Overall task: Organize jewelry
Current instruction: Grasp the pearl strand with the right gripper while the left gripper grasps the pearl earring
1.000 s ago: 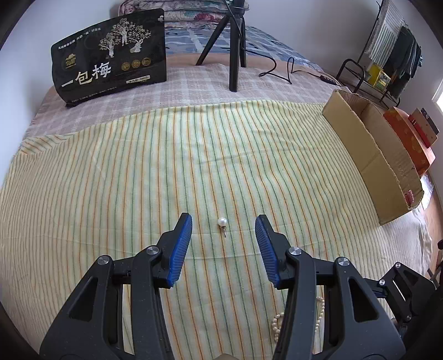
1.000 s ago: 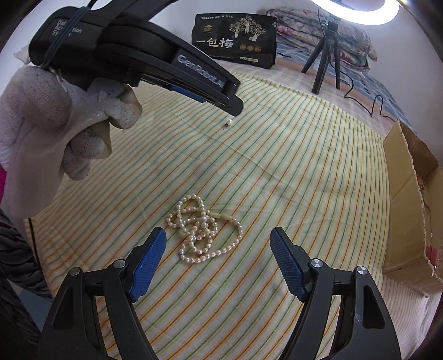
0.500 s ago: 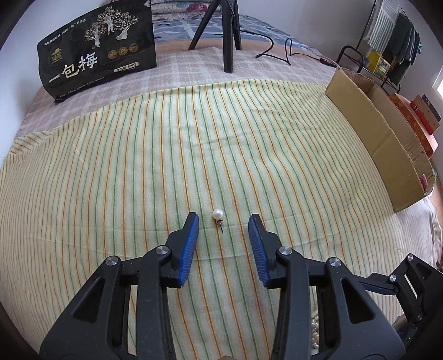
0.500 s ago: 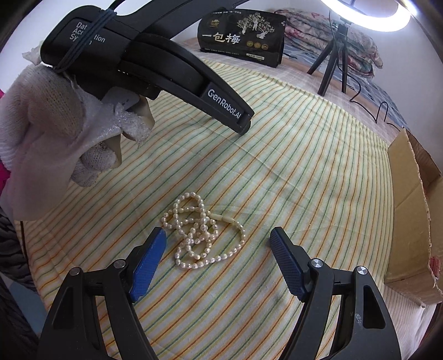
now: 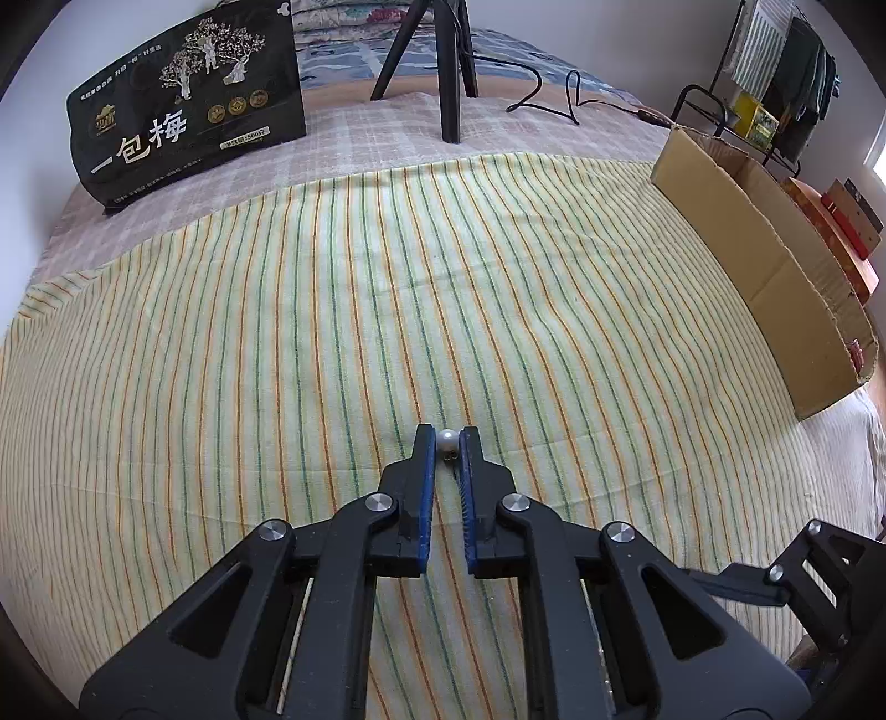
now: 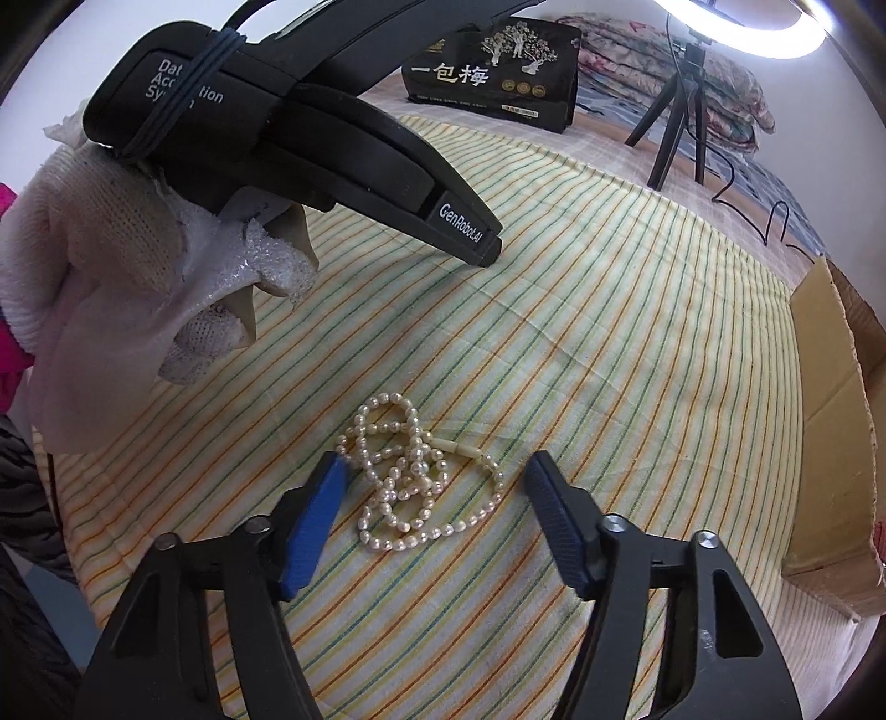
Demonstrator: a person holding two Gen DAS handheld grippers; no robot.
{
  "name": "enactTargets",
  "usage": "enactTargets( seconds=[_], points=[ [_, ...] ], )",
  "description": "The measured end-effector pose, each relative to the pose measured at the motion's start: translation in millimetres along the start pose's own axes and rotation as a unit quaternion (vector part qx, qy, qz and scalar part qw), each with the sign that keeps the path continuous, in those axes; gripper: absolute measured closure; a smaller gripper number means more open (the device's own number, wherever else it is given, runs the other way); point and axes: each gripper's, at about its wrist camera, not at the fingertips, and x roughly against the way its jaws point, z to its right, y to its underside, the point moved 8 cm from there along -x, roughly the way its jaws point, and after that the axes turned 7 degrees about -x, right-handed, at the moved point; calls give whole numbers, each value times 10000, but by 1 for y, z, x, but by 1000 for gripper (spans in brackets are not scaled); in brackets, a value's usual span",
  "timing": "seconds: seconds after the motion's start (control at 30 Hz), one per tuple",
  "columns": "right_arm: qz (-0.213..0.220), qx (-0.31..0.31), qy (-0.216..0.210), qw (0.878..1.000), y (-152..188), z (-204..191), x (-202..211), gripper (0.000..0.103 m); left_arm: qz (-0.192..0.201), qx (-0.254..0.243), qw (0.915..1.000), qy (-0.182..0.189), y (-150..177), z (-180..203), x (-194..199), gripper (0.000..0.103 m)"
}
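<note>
On the striped cloth over the bed, the left tool is pinching a pearl earring at its very tips, nearly closed. The right tool is hanging wide open, empty, straddling the heaped pearl necklace, probably ready to scoop it.

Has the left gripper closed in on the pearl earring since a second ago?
Yes. The left gripper advanced toward the black bag and shut on the pearl earring.

Striped bedspread, lit ring light
</note>
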Motion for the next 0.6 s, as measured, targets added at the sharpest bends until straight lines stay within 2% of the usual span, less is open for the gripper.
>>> enactTargets(
  seconds=[0.23, 0.33, 0.6],
  points=[
    [-57, 84, -43, 9999, -1, -3, 1, 87, 27, 67, 10000, 31, -1, -1, 3, 97],
    [-62, 200, -12, 9998, 0, -7, 3, 93, 59, 120, 9999, 29, -1, -4, 6, 97],
    [-9, 21, -222, 9998, -4, -5, 14, 95, 267, 291, 9992, 26, -4, -13, 25, 97]
  ],
)
